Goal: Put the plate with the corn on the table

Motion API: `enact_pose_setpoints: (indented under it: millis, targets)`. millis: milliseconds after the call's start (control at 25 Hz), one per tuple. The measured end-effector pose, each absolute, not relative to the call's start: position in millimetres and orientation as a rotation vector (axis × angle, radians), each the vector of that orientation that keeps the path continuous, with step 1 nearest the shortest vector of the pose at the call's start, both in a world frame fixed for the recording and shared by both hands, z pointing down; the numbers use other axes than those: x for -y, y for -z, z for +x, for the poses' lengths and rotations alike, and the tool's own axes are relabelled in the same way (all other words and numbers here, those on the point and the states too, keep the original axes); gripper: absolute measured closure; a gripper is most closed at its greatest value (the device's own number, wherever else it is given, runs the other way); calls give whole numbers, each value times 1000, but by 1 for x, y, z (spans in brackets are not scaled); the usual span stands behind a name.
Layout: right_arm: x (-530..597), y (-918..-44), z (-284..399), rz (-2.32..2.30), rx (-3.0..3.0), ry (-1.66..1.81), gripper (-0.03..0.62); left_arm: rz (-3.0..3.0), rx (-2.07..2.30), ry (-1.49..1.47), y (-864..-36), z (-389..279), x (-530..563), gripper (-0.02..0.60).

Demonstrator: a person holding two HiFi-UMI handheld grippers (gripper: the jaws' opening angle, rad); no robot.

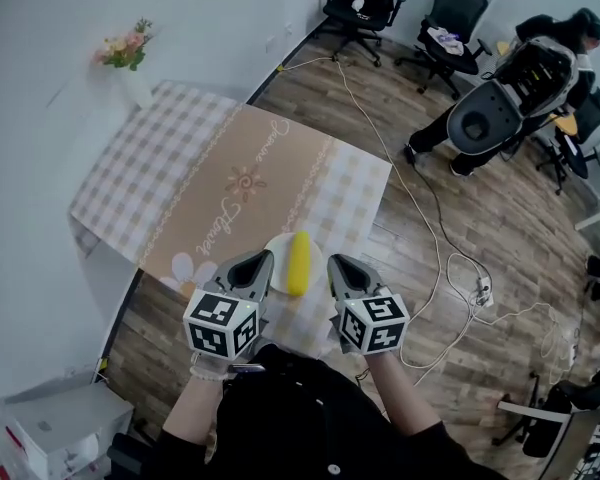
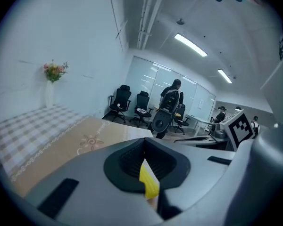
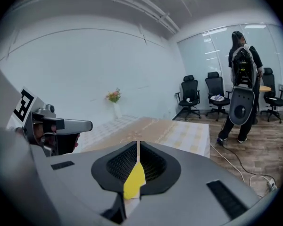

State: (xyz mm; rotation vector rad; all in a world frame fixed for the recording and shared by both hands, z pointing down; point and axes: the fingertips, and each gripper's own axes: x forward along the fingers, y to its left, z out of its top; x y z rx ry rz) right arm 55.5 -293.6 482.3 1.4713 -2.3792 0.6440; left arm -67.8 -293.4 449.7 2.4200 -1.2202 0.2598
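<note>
Lower centre, left gripper (image 1: 250, 268): clenched on the left rim of the white plate (image 1: 278, 260).
Right gripper (image 1: 342, 271): clamped on the plate's right rim, the thin edge pinched between its jaws.
Corn (image 1: 299, 261): 1 yellow cob lying on the plate, between the 2 grippers.
Plate's place: over the near edge of the cloth-covered table (image 1: 220, 168).
Upper left: flower vase (image 1: 130, 63) at the table's far corner.

Head view looks down; all views share table (image 1: 230, 183)
</note>
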Motion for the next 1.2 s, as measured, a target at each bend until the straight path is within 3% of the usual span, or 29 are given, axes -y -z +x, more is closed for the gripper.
enact_pose_setpoints:
  millis: [480,1200]
  targets:
    - [281,-414,40,1441,2514,-415,543,2512,1282,-169,-392,-72,272,568]
    - [267,-386,28,1408,2582,-326,547,2617,1255,-205,-380,-61,253,568]
